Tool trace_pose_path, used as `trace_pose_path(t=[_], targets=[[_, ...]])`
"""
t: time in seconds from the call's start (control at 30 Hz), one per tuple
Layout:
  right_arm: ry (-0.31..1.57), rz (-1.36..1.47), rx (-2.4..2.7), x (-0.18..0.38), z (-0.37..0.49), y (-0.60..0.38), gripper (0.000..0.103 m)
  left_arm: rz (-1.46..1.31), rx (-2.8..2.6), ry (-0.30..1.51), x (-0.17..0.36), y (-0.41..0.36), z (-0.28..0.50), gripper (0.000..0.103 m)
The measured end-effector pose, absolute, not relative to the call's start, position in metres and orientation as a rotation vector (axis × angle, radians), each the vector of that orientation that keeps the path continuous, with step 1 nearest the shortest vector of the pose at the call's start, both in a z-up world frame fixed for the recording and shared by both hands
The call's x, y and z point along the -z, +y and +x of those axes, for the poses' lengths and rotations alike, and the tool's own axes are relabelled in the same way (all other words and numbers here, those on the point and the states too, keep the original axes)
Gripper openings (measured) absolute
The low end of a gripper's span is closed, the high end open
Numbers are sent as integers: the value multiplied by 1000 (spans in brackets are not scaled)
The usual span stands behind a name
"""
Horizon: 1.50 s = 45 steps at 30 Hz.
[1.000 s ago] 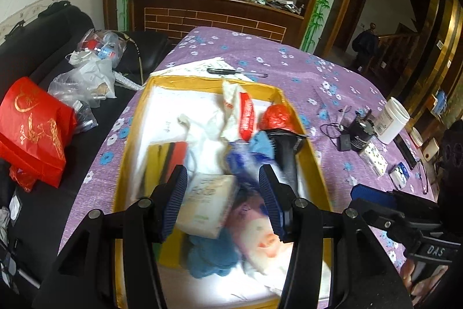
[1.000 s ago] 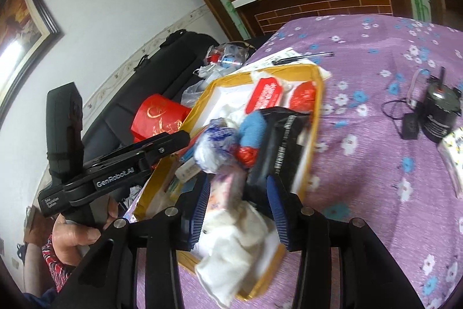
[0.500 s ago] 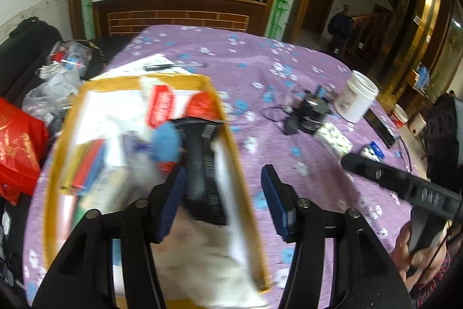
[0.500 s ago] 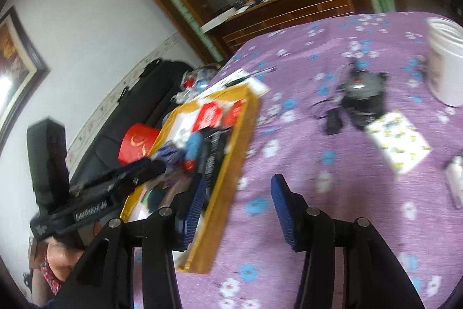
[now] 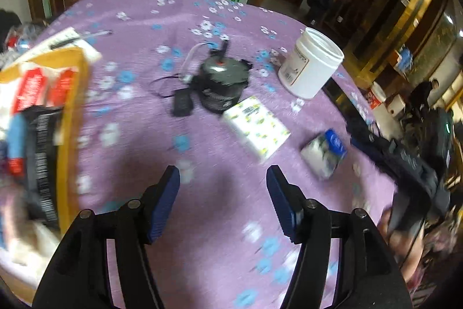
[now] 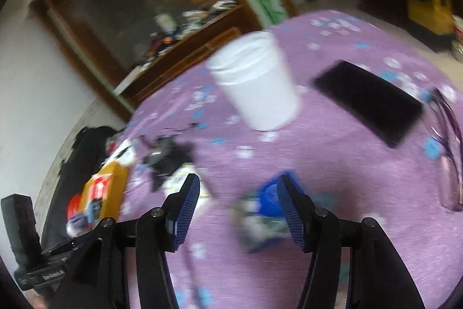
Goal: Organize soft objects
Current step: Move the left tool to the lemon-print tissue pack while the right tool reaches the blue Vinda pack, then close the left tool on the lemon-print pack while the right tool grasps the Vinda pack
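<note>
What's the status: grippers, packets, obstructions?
Left gripper open, empty. Right gripper open, blue-and-white packet between its fingers, ungripped. Patterned tissue pack loose beside it. White jar stands behind.

Purple flowered table (image 5: 220, 222) carries yellow tray (image 5: 68, 118), white tub (image 5: 311, 62), tissue pack (image 5: 256, 129), black phone (image 6: 367, 102)

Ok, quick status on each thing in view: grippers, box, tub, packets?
left hand-held gripper: open, empty, above bare cloth
right hand-held gripper: open, empty, blue packet beyond its fingertips
yellow box: open, full
white tub: upright
patterned packet: lying flat
phone: flat, screen dark
</note>
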State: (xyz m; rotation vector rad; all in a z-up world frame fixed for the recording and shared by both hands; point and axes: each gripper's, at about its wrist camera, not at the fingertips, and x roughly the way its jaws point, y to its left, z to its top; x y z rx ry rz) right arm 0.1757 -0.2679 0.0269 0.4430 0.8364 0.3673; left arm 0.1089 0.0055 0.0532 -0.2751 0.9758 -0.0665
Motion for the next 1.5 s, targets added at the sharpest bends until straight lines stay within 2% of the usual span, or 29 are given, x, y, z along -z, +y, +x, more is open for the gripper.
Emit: trace_pose_path(t=[0.13, 0.4, 0.47, 0.57, 0.63, 0.8, 0.97, 1.1, 1.27, 1.4, 1.5], targets=[[825, 524, -297, -22, 177, -290, 64, -318, 4, 1002, -41, -15, 144, 68], [829, 589, -292, -17, 175, -307, 64, -350, -104, 1060, -20, -42, 186, 69], [821, 586, -296, -19, 176, -306, 64, -354, -119, 1065, -14, -47, 193, 73], [824, 575, -288, -19, 178, -305, 64, -312, -144, 1048, -7, -51, 198, 74], [837, 579, -290, -17, 180, -305, 64, -280, -120, 1023, -6, -53, 196, 73], [895, 559, -307, -6, 188, -296, 65, -240, -44, 992, -8, -45, 181, 57], [956, 524, -351, 0, 188, -281, 66, -242, 61, 1009, -16, -27, 145, 56], [1077, 568, -520, 10, 178, -259, 74, -308, 109, 974, -28, -7, 114, 56], [1164, 592, -781, 9, 144, -232, 73, -286, 73, 888, -31, 19, 90, 56], [1019, 344, -625, -24, 140, -236, 76, -334, 98, 879, -25, 32, 98, 56], [958, 80, -552, -34, 159, -224, 87, -334, 108, 873, -23, 34, 97, 56]])
